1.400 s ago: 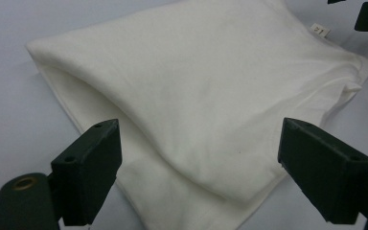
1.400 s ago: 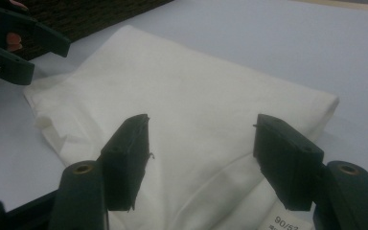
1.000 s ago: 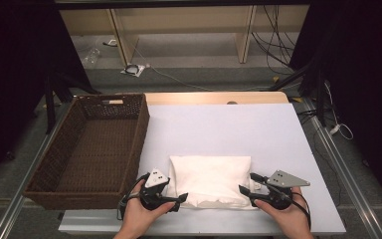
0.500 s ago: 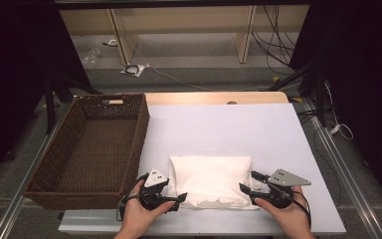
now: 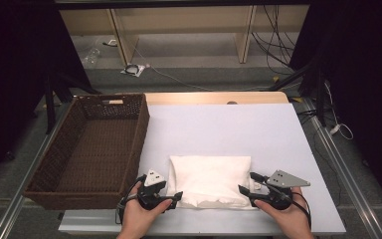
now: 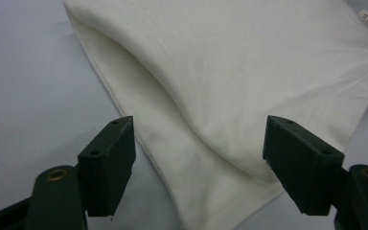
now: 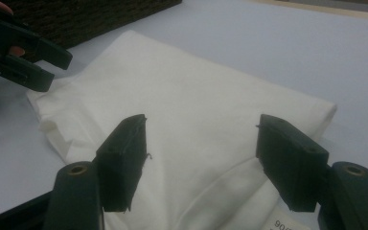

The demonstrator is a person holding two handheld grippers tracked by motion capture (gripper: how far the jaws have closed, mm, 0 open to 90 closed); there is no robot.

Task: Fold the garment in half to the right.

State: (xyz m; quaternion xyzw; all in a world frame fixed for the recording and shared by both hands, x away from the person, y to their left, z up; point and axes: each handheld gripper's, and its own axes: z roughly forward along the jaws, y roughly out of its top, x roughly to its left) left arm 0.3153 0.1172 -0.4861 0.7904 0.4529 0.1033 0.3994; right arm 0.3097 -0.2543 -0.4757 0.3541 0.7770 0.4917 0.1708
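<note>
White folded garment [image 5: 210, 180] at six o'clock; my left gripper [image 5: 175, 196] and right gripper [image 5: 242, 189] gape wide, so I may pinch one layer.

A lab: railed test table [image 5: 278, 129], black curtains, loose floor cables [image 5: 278, 47].

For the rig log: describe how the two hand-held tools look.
Each is a black handheld tool with two blocky black jaws; the left tool carries a small pale three-cornered plate, the right tool a larger grey one. Black cables trail from both. No sleeves show on the forearms.
</note>
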